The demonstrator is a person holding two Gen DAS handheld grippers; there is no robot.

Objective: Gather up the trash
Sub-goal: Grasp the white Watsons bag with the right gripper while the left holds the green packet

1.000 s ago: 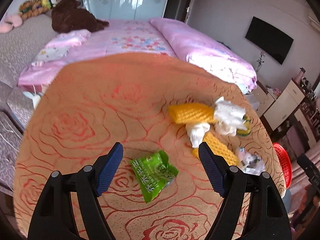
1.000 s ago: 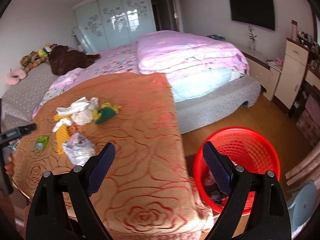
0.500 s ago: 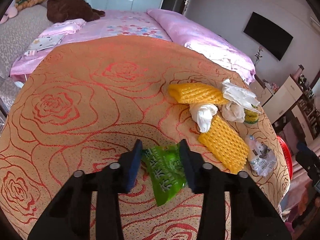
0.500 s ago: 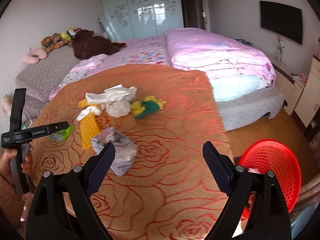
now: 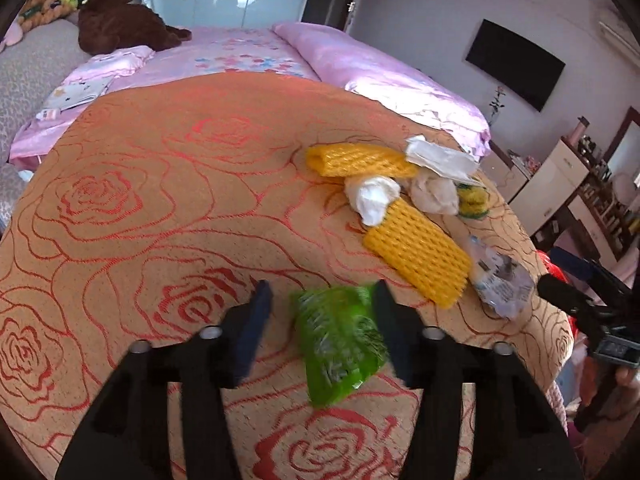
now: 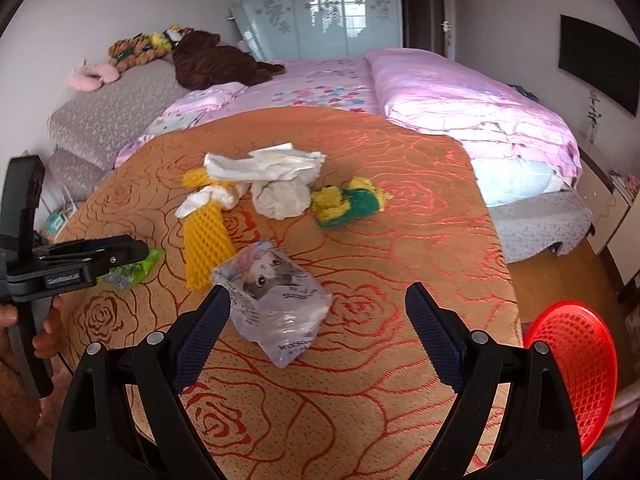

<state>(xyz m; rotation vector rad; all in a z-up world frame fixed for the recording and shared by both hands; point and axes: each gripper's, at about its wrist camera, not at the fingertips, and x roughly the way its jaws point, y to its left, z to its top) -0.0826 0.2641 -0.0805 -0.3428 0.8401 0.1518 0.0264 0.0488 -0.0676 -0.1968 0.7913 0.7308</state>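
Grippers first. Left gripper [image 5: 322,316] is partly open over the tablecloth [image 5: 160,200], its jaws having just been opening again after closing down; the green wrapper [image 5: 340,340] lies between them, hard against the right-hand finger [image 5: 390,320] and clear of the left-hand one, blurred. Whether that finger touches it cannot be told. No squeeze is evident. From the right wrist view the same gripper [image 6: 140,252] reaches in from the left edge over the green wrapper [image 6: 136,270], with a hand [image 6: 44,336] on its grip.

Right gripper [image 6: 318,312] is spread wide and holds nothing; a clear plastic bag [image 6: 276,300] lies on the cloth between its fingers, nearer the left one, not pinched.

Beyond lie two yellow foam nets [image 5: 416,252], crumpled white tissues [image 6: 264,168] and a yellow-green rag [image 6: 348,200]. Red basket [image 6: 576,376] stands on the floor off the table's right corner.
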